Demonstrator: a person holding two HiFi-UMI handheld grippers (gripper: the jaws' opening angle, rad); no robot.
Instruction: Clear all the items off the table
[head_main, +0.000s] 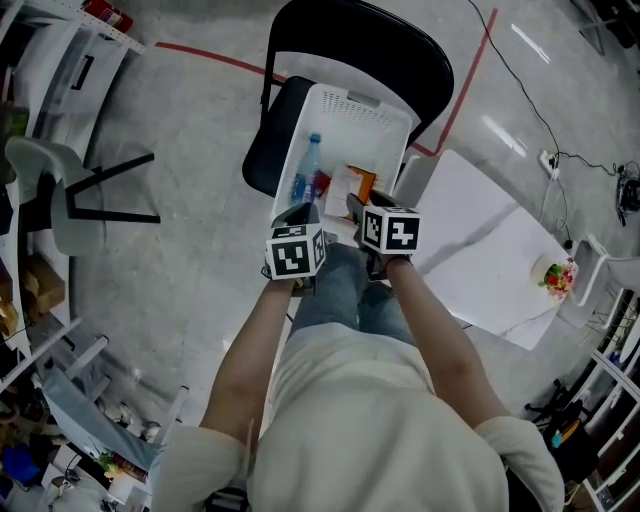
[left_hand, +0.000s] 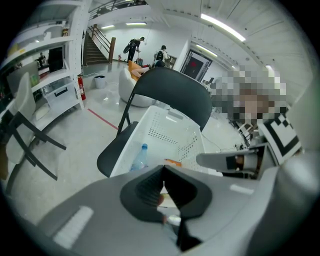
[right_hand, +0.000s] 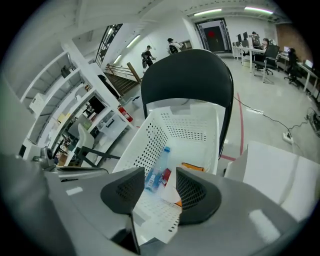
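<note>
White basket (head_main: 345, 100) on the chair (head_main: 262, 160) holds a bottle (head_main: 305, 175) and an orange packet (head_main: 360, 185). Above it, our right gripper (right_hand: 160, 180) is released and our left gripper (left_hand: 163, 172) is clenched on nothing. Next, we think, comes the colourful item (head_main: 555, 277) on the table (head_main: 470, 240).

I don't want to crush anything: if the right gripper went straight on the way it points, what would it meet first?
Probably the white packet lying in the white basket, beside the water bottle; the right gripper frames both between its open jaws. Depth is unclear.
</note>
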